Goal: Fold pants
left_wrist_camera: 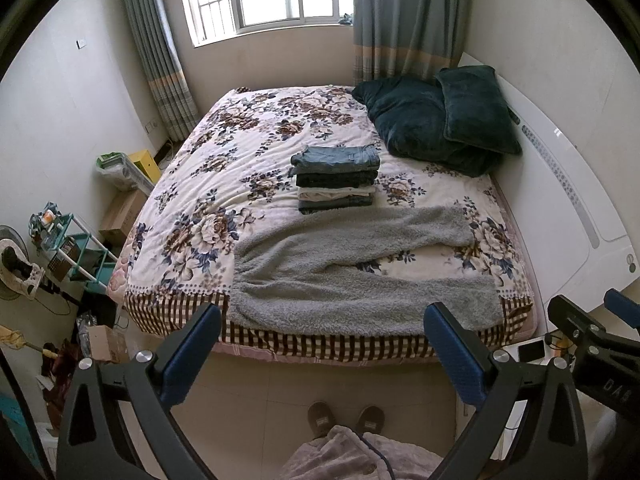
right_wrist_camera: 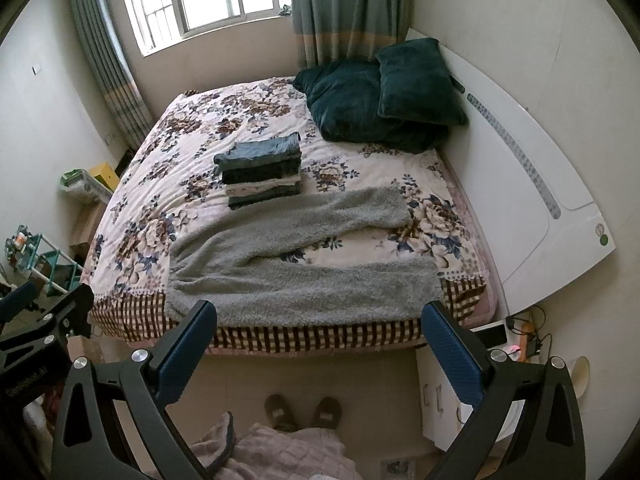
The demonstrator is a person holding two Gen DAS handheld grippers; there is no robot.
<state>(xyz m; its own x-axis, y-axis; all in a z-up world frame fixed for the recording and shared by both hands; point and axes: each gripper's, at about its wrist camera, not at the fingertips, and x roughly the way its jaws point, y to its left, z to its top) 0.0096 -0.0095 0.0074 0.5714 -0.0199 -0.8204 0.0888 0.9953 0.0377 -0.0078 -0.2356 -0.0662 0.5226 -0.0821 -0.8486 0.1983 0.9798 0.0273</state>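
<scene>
Standing at the foot of a bed (left_wrist_camera: 180, 184), you hold one gripper in each hand, both raised above the floor and short of the mattress edge. Your left gripper (left_wrist_camera: 320, 354) has its two blue-padded fingers (left_wrist_camera: 192, 360) spread wide with nothing between them. Your right gripper (right_wrist_camera: 318, 354) matches it: fingers (right_wrist_camera: 452, 356) spread wide, holding nothing. Neither touches any cloth.

The pants to fold, a pair of grey fleece pants (left_wrist_camera: 360, 280), lie flat across the near end of the bed on a floral bedspread. The waistband sits toward your left, near the bed's left corner, and the two legs run to your right, splayed apart in a narrow V with bedspread showing between them. The nearer leg runs along the checked border at the bed's front edge; the farther leg angles away toward the headboard side.

Just beyond the pants, near the middle of the bed, sits a neat stack of folded pants (left_wrist_camera: 336, 180), denim on top. Two dark green pillows (left_wrist_camera: 440, 120) rest at the far right corner.

Judging from this, several pairs seem finished and the grey pair is not yet started: no fold shows in it. Bringing the legs together, folding it down and stacking it all appear left to do.
</scene>
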